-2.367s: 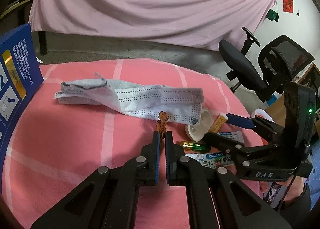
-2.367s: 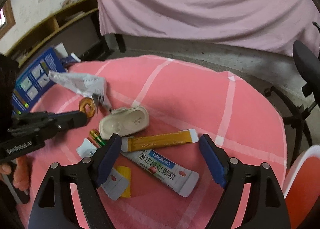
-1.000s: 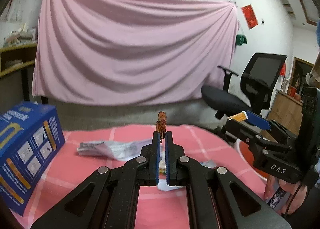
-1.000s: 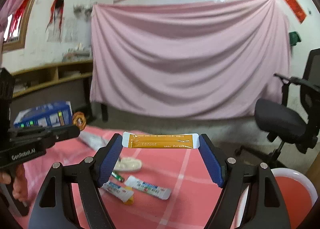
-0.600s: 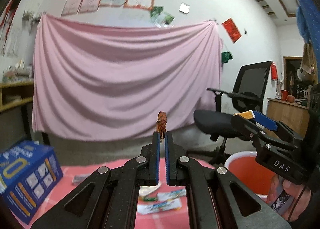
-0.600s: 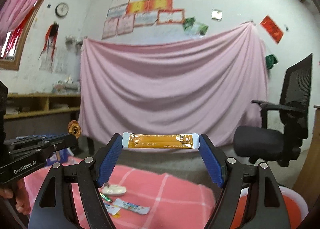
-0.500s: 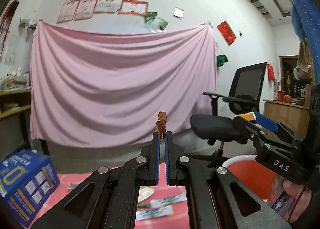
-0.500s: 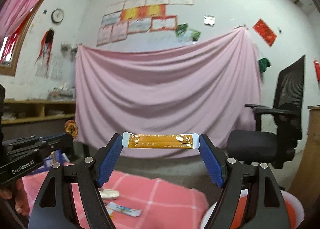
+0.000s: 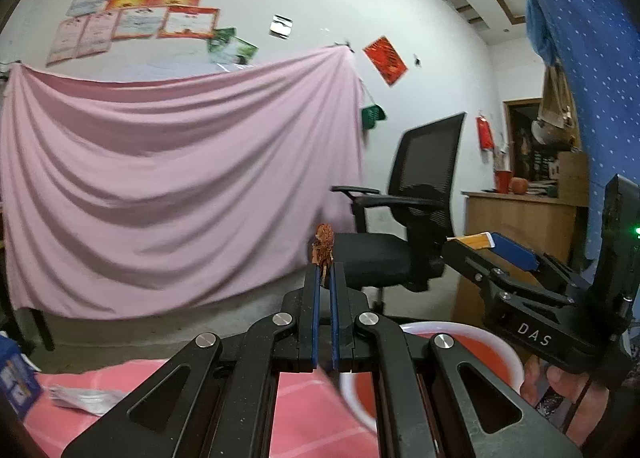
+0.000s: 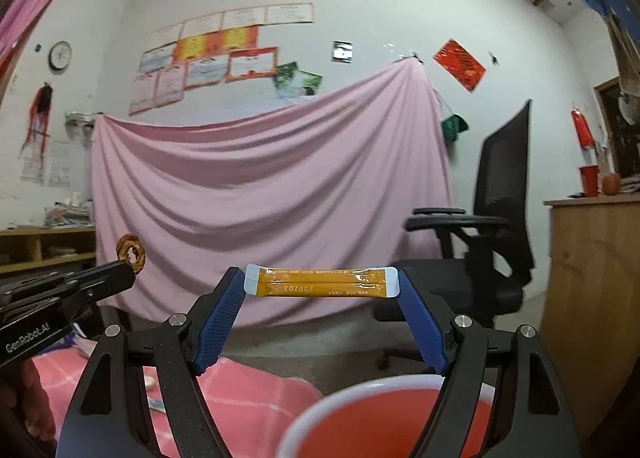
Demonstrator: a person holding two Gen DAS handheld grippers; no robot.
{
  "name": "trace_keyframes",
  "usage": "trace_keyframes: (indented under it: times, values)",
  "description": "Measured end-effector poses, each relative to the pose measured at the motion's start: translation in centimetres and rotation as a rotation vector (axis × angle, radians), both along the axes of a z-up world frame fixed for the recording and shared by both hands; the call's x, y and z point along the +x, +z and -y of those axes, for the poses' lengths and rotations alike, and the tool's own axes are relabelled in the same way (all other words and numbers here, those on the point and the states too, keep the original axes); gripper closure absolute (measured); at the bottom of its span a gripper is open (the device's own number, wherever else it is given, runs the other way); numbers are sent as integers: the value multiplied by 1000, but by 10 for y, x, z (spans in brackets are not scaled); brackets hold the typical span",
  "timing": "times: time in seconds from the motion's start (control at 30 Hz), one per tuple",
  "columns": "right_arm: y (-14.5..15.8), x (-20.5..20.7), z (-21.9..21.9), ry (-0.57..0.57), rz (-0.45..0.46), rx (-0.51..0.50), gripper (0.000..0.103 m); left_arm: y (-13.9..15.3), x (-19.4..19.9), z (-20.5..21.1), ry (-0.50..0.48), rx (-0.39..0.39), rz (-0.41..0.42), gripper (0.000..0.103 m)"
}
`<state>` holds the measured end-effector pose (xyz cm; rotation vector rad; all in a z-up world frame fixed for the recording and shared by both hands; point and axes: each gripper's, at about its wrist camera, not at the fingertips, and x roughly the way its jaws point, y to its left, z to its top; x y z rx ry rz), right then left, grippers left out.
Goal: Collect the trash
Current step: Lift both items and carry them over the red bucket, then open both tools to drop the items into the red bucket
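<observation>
left gripper (image 9: pixel 325 272): clamped tight on brown ring-shaped scrap (image 9: pixel 323 244), raised | right gripper (image 10: pixel 321 285): spread wide, gripping orange sachet (image 10: pixel 321 283) endwise | red bin (image 10: pixel 384 424): near, below right gripper

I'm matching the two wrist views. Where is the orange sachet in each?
Left wrist: the orange sachet shows end-on at right, in the right gripper.
Right wrist: it spans centre frame, pinched end to end between the blue pads.
Shared landmark: the red bin below, black office chair behind.
</observation>
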<state>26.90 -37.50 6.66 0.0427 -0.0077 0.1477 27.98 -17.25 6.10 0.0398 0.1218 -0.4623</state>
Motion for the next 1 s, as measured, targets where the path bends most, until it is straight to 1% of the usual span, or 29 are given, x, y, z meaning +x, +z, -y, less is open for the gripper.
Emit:
trace_keyframes:
  times: [0.13, 0.2, 0.4, 0.5, 0.7, 0.83, 0.93, 1.0]
  values:
    - [-6, 0, 22, -26, -44, 7, 26, -6, 6, 33, -51, 15, -44, 100]
    - [-10, 3, 33, -37, -78, 14, 26, -11, 7, 44, -71, 23, -67, 100]
    - [-23, 16, 55, -64, -207, 14, 26, -25, 16, 77, -113, 59, -145, 100]
    - [-29, 21, 63, -67, -258, 24, 26, -31, 22, 87, -132, 72, -187, 100]
    - [-38, 28, 75, -69, -327, 55, 26, -41, 35, 99, -168, 77, -282, 100]
    - [-42, 34, 80, -74, -368, 71, 25, -45, 41, 99, -173, 72, -324, 100]
    - [-44, 36, 82, -80, -392, 79, 25, -46, 46, 101, -163, 85, -356, 100]
    - [-45, 38, 84, -80, -406, 85, 24, -48, 49, 102, -157, 84, -383, 96]
